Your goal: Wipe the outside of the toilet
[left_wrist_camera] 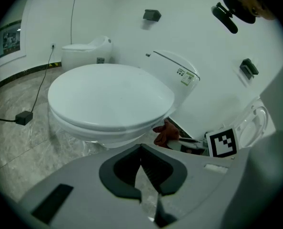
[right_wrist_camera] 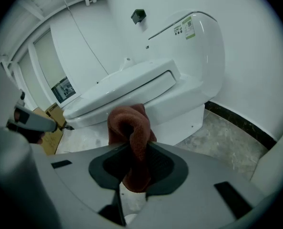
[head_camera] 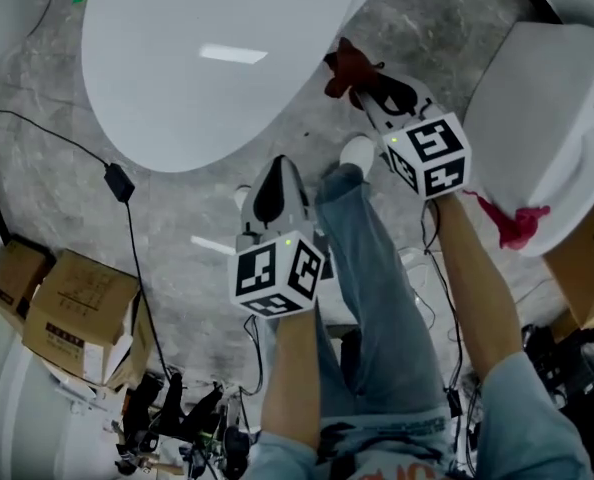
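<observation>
Head view: I see left hand-held gripper [head_camera: 273, 190] over floor [head_camera: 177, 218], below closed lid of toilet [head_camera: 207, 58]. Right hand-held gripper [head_camera: 369, 86] holds red cloth [head_camera: 347, 68] beside toilet's rim. Cardboard boxes [head_camera: 67, 308] far left.

Left gripper view: jaws narrow, tips meeting, nothing between. Toilet ahead, cloth low at its right side.

Right gripper view: jaws clamped on cloth, which bunches upward. Toilet's side is just beyond; I cannot tell if cloth touches it.

Marbled floor [head_camera: 39, 103]: toilet [head_camera: 207, 58], cardboard boxes [head_camera: 77, 303], black adaptor [head_camera: 118, 182] with cable [head_camera: 137, 268].
</observation>
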A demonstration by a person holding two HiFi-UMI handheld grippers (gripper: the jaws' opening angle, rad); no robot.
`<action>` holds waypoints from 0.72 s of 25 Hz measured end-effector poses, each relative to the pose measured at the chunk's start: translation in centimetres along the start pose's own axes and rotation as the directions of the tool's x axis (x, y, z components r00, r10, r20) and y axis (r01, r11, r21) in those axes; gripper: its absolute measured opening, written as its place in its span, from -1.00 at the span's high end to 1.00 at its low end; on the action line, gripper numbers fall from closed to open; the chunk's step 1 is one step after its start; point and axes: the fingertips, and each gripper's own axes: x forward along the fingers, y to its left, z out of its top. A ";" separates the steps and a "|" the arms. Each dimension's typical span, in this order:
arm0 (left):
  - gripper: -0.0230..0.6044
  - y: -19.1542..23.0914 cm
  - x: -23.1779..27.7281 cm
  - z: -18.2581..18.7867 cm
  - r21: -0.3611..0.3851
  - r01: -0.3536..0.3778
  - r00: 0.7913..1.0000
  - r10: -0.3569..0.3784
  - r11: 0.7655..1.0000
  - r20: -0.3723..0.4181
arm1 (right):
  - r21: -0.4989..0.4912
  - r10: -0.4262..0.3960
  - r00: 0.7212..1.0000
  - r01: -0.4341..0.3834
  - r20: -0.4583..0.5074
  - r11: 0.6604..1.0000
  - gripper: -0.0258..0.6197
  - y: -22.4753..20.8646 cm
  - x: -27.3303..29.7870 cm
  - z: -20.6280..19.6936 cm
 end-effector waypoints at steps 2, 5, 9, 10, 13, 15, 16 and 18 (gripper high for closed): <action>0.93 1.2 -0.8 -0.7 0.003 0.010 1.000 -0.010 1.000 -0.008 | -0.007 0.008 1.000 -0.008 -0.015 1.000 0.65 2.2 -0.6 -1.5; 0.93 3.0 -2.0 -1.6 0.008 0.037 0.999 -0.037 0.999 -0.027 | -0.014 0.021 0.999 -0.021 -0.045 1.000 0.65 5.9 -1.2 -3.8; 0.94 7.1 -4.3 -1.6 0.024 0.038 0.999 -0.037 0.999 -0.024 | -0.014 0.055 0.996 -0.056 -0.074 0.998 0.65 11.8 -0.7 -6.1; 0.93 8.2 -4.9 -1.5 0.024 0.034 0.999 -0.034 0.999 -0.020 | -0.018 0.066 0.995 -0.068 -0.079 0.998 0.65 13.4 -0.3 -6.5; 0.93 11.5 -6.2 -1.3 0.032 0.028 1.000 -0.028 0.999 -0.011 | -0.033 0.104 0.990 -0.107 -0.092 0.994 0.65 18.4 1.2 -7.5; 0.94 13.3 -6.7 -1.2 0.035 0.027 1.000 -0.027 0.999 -0.005 | -0.041 0.132 0.986 -0.136 -0.098 0.990 0.65 21.5 2.4 -7.6; 0.93 14.1 -7.0 -1.3 0.035 0.027 1.000 -0.027 0.999 -0.004 | -0.046 0.144 0.985 -0.149 -0.098 0.988 0.65 22.8 2.9 -7.5; 0.94 15.5 -7.4 -1.5 0.035 0.031 1.000 -0.031 0.999 -0.003 | -0.052 0.161 0.983 -0.166 -0.092 0.985 0.65 25.1 4.1 -7.3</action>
